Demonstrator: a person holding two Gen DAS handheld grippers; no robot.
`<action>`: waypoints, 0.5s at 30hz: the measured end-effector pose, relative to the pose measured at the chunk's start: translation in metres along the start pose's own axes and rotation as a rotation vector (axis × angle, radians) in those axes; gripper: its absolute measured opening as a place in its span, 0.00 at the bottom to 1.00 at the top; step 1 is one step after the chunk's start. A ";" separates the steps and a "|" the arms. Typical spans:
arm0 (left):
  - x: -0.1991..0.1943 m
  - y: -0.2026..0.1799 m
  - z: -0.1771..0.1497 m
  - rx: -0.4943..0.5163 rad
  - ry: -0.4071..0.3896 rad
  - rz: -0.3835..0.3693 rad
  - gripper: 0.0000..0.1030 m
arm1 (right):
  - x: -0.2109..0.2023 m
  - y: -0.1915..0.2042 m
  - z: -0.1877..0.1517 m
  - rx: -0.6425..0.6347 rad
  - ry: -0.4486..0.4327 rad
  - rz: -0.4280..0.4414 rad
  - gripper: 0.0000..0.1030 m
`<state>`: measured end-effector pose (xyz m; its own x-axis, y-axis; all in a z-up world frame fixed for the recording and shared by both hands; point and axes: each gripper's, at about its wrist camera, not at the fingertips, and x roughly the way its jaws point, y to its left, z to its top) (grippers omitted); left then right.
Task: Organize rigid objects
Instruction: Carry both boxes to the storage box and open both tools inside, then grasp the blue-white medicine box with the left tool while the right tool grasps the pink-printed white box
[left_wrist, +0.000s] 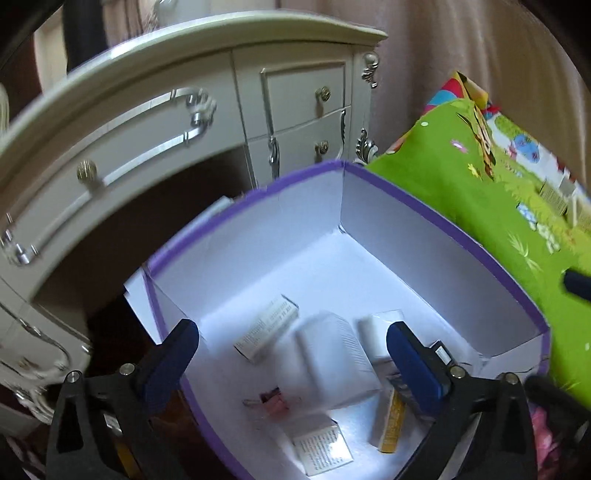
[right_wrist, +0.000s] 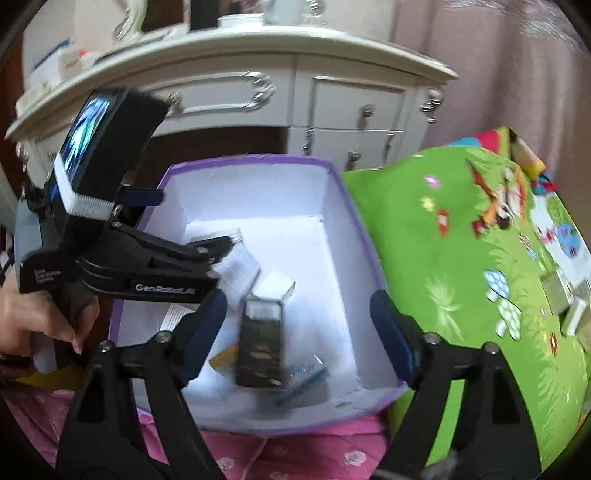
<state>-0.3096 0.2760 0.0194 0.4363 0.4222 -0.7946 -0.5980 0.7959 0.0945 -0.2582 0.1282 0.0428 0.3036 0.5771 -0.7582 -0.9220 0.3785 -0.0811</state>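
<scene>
A white box with a purple rim (left_wrist: 436, 218) (right_wrist: 354, 229) holds several small cartons. My left gripper (left_wrist: 291, 350) is open over it; a white carton (left_wrist: 334, 363) looks blurred between its fingers, beside a printed carton (left_wrist: 266, 328), a yellow-edged one (left_wrist: 389, 421) and a pink binder clip (left_wrist: 271, 402). My right gripper (right_wrist: 297, 314) is open above the box's near end, with a dark carton (right_wrist: 260, 343) blurred below it. The left gripper also shows in the right wrist view (right_wrist: 221, 245), reaching into the box from the left.
A cream dresser with drawers (left_wrist: 303, 96) (right_wrist: 351, 96) stands behind the box. A green cartoon play mat (left_wrist: 480, 192) (right_wrist: 461, 258) lies to the right with more small boxes (right_wrist: 569, 306) on it. Pink flowered fabric (right_wrist: 280, 454) lies in front of the box.
</scene>
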 end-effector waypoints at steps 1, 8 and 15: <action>-0.004 -0.008 0.003 0.036 -0.010 0.013 1.00 | -0.006 -0.009 -0.003 0.022 -0.004 -0.025 0.84; -0.047 -0.098 0.010 0.303 -0.169 -0.075 1.00 | -0.039 -0.096 -0.049 0.189 0.026 -0.247 0.88; -0.060 -0.225 0.025 0.463 -0.181 -0.350 1.00 | -0.091 -0.215 -0.145 0.501 0.076 -0.450 0.89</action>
<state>-0.1851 0.0825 0.0607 0.6859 0.1357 -0.7149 -0.0613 0.9897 0.1290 -0.1227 -0.1105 0.0356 0.5976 0.2389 -0.7653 -0.4814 0.8703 -0.1042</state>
